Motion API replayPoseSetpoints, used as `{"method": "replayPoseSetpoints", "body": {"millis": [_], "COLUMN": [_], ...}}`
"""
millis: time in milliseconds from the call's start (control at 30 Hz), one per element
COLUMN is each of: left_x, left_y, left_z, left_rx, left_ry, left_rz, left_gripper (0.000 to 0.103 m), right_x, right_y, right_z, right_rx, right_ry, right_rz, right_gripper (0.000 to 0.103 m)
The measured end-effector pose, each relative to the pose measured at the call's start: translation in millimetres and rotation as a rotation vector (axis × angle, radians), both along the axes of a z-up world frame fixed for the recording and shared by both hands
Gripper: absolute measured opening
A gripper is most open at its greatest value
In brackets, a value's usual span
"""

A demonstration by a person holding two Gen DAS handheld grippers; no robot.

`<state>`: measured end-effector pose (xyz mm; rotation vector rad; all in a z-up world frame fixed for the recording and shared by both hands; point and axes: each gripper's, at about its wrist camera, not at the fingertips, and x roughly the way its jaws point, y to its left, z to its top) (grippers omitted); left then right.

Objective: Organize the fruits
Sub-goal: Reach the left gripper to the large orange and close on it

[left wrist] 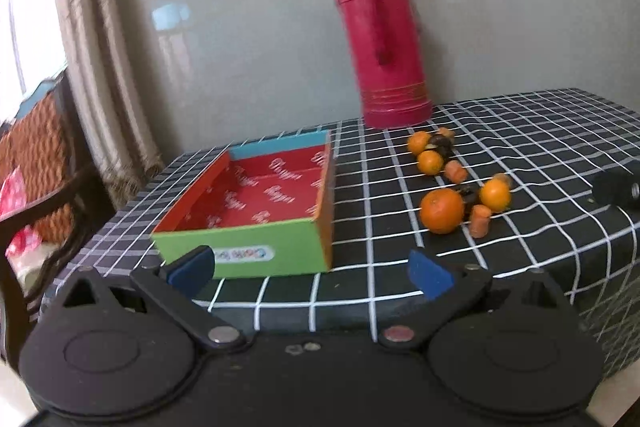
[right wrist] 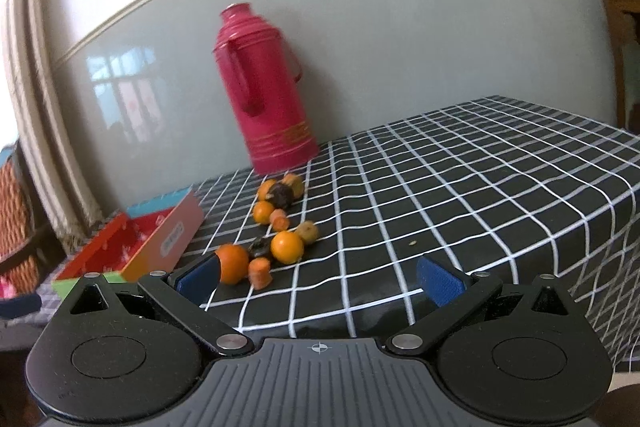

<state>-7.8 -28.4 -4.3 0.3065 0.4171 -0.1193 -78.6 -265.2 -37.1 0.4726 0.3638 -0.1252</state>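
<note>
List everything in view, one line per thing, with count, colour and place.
Round orange citrus fruits: four, orange, loose on the cloth right of the box.
Short carrot-like chunks: at least three, orange, among the fruits.
Dark wrinkled pieces: at least two, brown-black, among the fruits; kind unclear.
Open cardboard box: one, green, orange and blue walls, red inside, nothing visible in it, table's left end.
Tall thermos flask: one, magenta, upright by the wall.
Checked tablecloth: one, black with white grid.
Left gripper: open, holding nothing.
Right gripper: open, holding nothing.
</note>
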Motion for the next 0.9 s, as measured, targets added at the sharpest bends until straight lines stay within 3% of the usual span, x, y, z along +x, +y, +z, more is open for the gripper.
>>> {"method": "replayPoseSetpoints", "body": {"millis": [167, 467, 633, 900], "left_x": [2.3, 22.8, 46.4, 75.4], "left_y": [-18.8, -49.6, -61.9, -67.7], "left_z": [-3.1, -13.7, -21.2, -35.8], "left_rx": [0.077, 0.124, 0.121, 0.105], "left_ry": [-0.028, -0.05, 0.006, 0.076], "left_rz": [-0.11, -0.239, -0.284, -0.288], "left_gripper": [0.097, 0.093, 0.073, 0.073], "right_x": [-8.6, -19.8, -19.8, -13.7], "right_y": [-23.2, -49.0, -49.3, -46.9], "right_z": [0.3, 2.0, 4.4, 4.0], "right_rx": [0.087, 0.174, 0.169, 0.192], "right_ry": [-0.028, -0.065, -0.091, -0.094], "right_rz": [-0.061, -0.136, -0.148, -0.111], "right_gripper": [0.103, 0.103, 0.103, 0.103]}}
